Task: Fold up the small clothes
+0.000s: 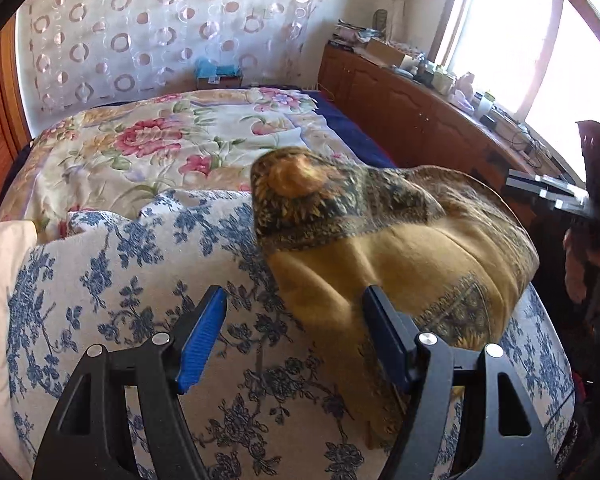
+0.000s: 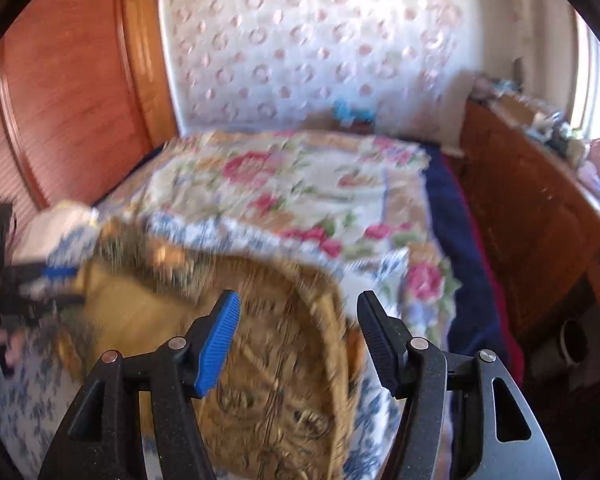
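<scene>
A mustard-yellow cloth (image 1: 412, 256) with a dark patterned border lies on a blue-flowered white cover (image 1: 140, 280), one corner folded over at its far left. My left gripper (image 1: 294, 308) is open and empty, just above the cloth's near left edge. In the right wrist view, which is blurred, the same cloth (image 2: 268, 344) lies under my right gripper (image 2: 298, 316), which is open and empty. The left gripper (image 2: 40, 276) shows at that view's left edge, and the right gripper (image 1: 548, 192) at the left wrist view's right edge.
Beyond the cover lies a pink-flowered quilt (image 1: 148, 144) on the bed. A wooden sideboard (image 1: 420, 108) crowded with small items runs along the right under a bright window. A wooden headboard (image 2: 68, 92) stands at the left. A pale pillow (image 1: 0, 264) lies at the near left.
</scene>
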Demonstrator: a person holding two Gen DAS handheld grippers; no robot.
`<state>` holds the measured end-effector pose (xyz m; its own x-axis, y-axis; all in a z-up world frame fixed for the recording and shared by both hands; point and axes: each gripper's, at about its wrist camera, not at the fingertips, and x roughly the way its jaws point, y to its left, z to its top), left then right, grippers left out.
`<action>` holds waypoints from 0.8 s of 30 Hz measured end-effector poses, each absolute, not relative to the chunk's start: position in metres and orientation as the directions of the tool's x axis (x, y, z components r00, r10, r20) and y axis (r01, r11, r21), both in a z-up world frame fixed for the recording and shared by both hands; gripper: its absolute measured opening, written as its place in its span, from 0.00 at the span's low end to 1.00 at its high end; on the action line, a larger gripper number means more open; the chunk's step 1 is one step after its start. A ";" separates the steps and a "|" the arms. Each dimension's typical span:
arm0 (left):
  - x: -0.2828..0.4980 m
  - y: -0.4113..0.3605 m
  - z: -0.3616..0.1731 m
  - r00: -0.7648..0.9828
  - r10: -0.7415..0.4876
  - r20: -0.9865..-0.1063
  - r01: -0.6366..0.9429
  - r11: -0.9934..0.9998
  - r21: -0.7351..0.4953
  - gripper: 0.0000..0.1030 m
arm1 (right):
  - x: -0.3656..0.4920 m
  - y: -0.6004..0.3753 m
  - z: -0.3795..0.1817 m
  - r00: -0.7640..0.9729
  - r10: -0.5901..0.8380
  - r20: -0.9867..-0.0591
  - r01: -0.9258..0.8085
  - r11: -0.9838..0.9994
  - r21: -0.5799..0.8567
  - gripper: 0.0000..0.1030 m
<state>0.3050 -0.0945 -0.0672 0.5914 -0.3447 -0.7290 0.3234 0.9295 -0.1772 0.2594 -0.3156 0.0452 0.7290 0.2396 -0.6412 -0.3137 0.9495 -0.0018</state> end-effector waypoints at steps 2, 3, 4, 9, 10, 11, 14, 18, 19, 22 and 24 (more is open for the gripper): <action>0.309 -0.095 -0.069 0.582 -0.347 -0.735 0.318 0.929 -0.187 0.70 | 0.269 -0.320 0.035 0.706 0.206 -0.678 -0.281 0.960 0.000 0.61; 0.310 -0.096 -0.071 0.574 -0.355 -0.738 0.318 0.927 -0.199 0.70 | 0.277 -0.325 0.031 0.693 0.198 -0.694 -0.255 0.967 0.022 0.61; 0.312 -0.096 -0.073 0.561 -0.368 -0.741 0.320 0.922 -0.217 0.70 | 0.281 -0.331 0.026 0.685 0.201 -0.701 -0.239 0.970 0.044 0.61; 0.324 -0.101 -0.087 0.508 -0.407 -0.759 0.324 0.907 -0.270 0.70 | 0.293 -0.334 0.014 0.645 0.240 -0.726 -0.229 0.967 0.117 0.66; 0.327 -0.101 -0.089 0.498 -0.415 -0.761 0.320 0.904 -0.283 0.70 | 0.304 -0.331 0.014 0.639 0.244 -0.729 -0.227 0.966 0.124 0.66; 0.330 -0.101 -0.091 0.488 -0.424 -0.763 0.313 0.901 -0.301 0.69 | 0.311 -0.328 0.011 0.637 0.248 -0.730 -0.225 0.965 0.132 0.66; 0.333 -0.104 -0.090 0.489 -0.431 -0.759 0.313 0.898 -0.308 0.69 | 0.315 -0.326 0.008 0.641 0.271 -0.718 -0.243 0.959 0.144 0.65; 0.336 -0.103 -0.091 0.458 -0.491 -0.741 0.326 0.868 -0.373 0.51 | 0.308 -0.323 0.003 0.634 0.317 -0.705 -0.292 0.943 0.161 0.38; 0.338 -0.102 -0.092 0.446 -0.514 -0.733 0.329 0.856 -0.400 0.44 | 0.310 -0.322 0.000 0.632 0.326 -0.703 -0.305 0.939 0.162 0.30; 0.337 -0.103 -0.090 0.445 -0.537 -0.716 0.335 0.842 -0.423 0.22 | 0.309 -0.320 -0.006 0.636 0.339 -0.693 -0.333 0.931 0.150 0.16; 0.334 -0.104 -0.085 0.455 -0.553 -0.699 0.353 0.832 -0.428 0.13 | 0.304 -0.319 -0.001 0.661 0.329 -0.674 -0.339 0.933 0.122 0.14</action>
<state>0.3339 -0.1044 -0.0851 0.4547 -0.5526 -0.6985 0.3530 0.8319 -0.4283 0.3038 -0.3194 -0.0012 0.6614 0.3288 -0.6741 -0.3393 0.9327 0.1220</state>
